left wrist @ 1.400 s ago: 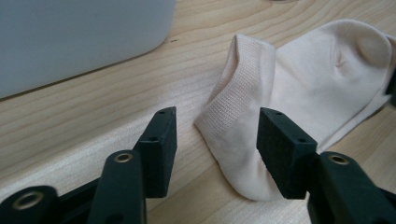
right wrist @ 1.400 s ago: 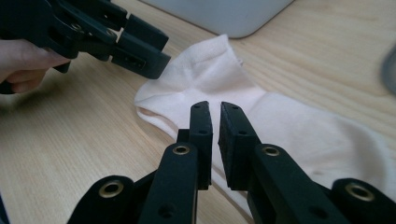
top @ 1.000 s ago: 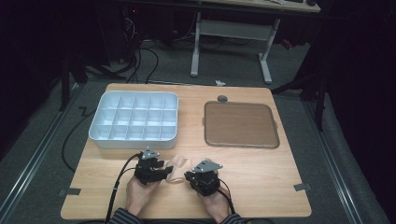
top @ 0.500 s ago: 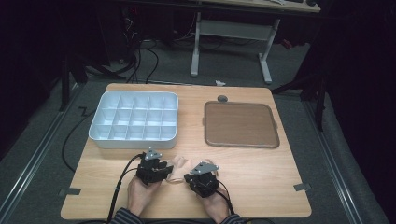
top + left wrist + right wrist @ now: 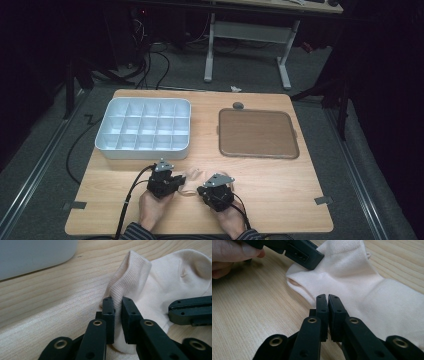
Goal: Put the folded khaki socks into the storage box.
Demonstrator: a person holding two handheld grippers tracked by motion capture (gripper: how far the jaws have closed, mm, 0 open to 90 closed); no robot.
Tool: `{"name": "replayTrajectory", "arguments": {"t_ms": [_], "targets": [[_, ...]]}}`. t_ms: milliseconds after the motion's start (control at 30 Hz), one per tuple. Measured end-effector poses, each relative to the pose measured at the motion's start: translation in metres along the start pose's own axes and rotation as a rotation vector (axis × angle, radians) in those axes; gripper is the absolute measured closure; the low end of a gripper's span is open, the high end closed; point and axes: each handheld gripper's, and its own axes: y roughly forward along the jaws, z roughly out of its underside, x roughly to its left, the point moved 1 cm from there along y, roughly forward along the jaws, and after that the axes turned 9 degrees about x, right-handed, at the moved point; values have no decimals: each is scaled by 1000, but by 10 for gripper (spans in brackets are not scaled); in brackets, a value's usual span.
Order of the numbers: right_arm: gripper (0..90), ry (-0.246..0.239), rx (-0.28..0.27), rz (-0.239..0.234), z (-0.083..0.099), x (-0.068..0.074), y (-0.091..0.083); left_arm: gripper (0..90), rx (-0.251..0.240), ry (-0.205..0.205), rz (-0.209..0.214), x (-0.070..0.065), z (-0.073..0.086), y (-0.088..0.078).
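Observation:
A cream sock point(image 5: 190, 179) lies on the wooden table near its front edge, between my two grippers. My left gripper point(image 5: 172, 182) pinches a raised fold of the ribbed cuff; in the left gripper view the sock point(image 5: 162, 282) stands up between the nearly shut jaws of the left gripper point(image 5: 118, 302). My right gripper point(image 5: 205, 192) comes in from the other side. Its jaws are shut on the edge of the sock point(image 5: 352, 272), right gripper point(image 5: 327, 298). The left gripper point(image 5: 304, 255) sits on the sock's far end there, held by a hand point(image 5: 232, 252).
A white compartment tray point(image 5: 142, 152) stands at the table's left, just behind the left gripper, with its wall point(image 5: 32, 255) close by. A flat brown tray point(image 5: 257, 132) lies at the right with a small grey object point(image 5: 238, 105) behind it. Cables trail off the front edge.
Almost nothing: both hands stay at the front of the table with the sock between them, and the grippers have shifted only slightly.

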Motion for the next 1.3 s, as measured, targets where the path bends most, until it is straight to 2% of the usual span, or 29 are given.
{"name": "replayTrajectory", "arguments": {"t_ms": [100,167,300,433,567,667,733,800,933,1067,1300], "targets": [[817,-9,11,4,-2,3,-2,831,-3,-5,15,2,0,-1],[818,-2,-6,-2,-3,3,-5,833,-6,-2,19,2,0,-2],[881,23,-48,18,-9,-2,-14,837,-13,5,32,1,0,-4],[900,28,-21,34,-12,-5,-13,843,-30,9,40,1,0,-8],[900,43,-1,25,-9,-6,-8,844,-41,16,52,0,1,-12],[900,46,2,23,-8,-7,-5,845,-52,12,74,1,0,-14],[900,53,6,20,-7,-7,-4,845,-64,2,103,1,0,-16],[900,58,10,13,-8,-7,-4,845,-71,3,110,-1,-1,-18],[900,44,24,9,-8,-7,1,845,-69,15,113,-1,-1,-22],[900,40,26,3,-10,-5,2,845,-70,2,132,1,0,-25],[900,17,37,12,-15,0,6,847,-117,-2,154,1,-1,-28]]}}
